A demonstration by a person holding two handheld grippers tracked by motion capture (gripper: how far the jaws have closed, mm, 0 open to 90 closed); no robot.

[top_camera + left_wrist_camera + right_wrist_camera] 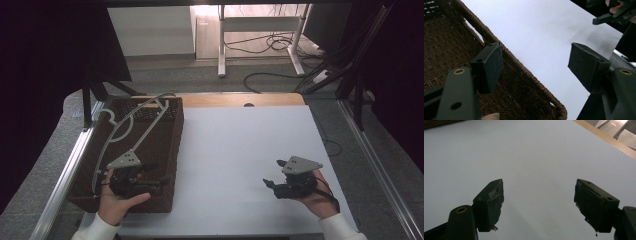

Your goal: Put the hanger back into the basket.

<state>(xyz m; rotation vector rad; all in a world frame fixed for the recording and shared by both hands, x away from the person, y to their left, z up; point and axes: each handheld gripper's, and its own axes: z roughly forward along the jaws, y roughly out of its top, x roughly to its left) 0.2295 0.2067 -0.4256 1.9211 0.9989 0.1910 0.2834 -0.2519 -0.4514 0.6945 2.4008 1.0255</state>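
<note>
In the high view a white table (240, 165) filled the middle of the frame, with a strip of bare wood along its far edge and a dark woven basket (167, 150) standing at its left side. The left gripper (159, 176) sat at the lower left of the frame, held in the person's left hand (117, 200) over the near part of the basket, its jaws pointing toward the right of the frame. A grey cable (125, 131) looped from that gripper up over the basket toward its far corner. The right gripper (274, 174) lay at the lower right, held in the right hand (315, 197) above the bare white surface, jaws pointing left and well apart from the basket. In the left gripper view the two black jaws stood wide apart with nothing between them; the left pad (490, 66) hung over the brown weave of the basket (524, 85), whose rim ran diagonally from upper left to lower right, and the other gripper (610, 13) showed small at the upper right corner. In the right gripper view the jaws were likewise spread with nothing held, over plain white table (536, 157); the tape on the pads (495, 197) looked frayed, though the dim light made that hard to confirm.
</note>
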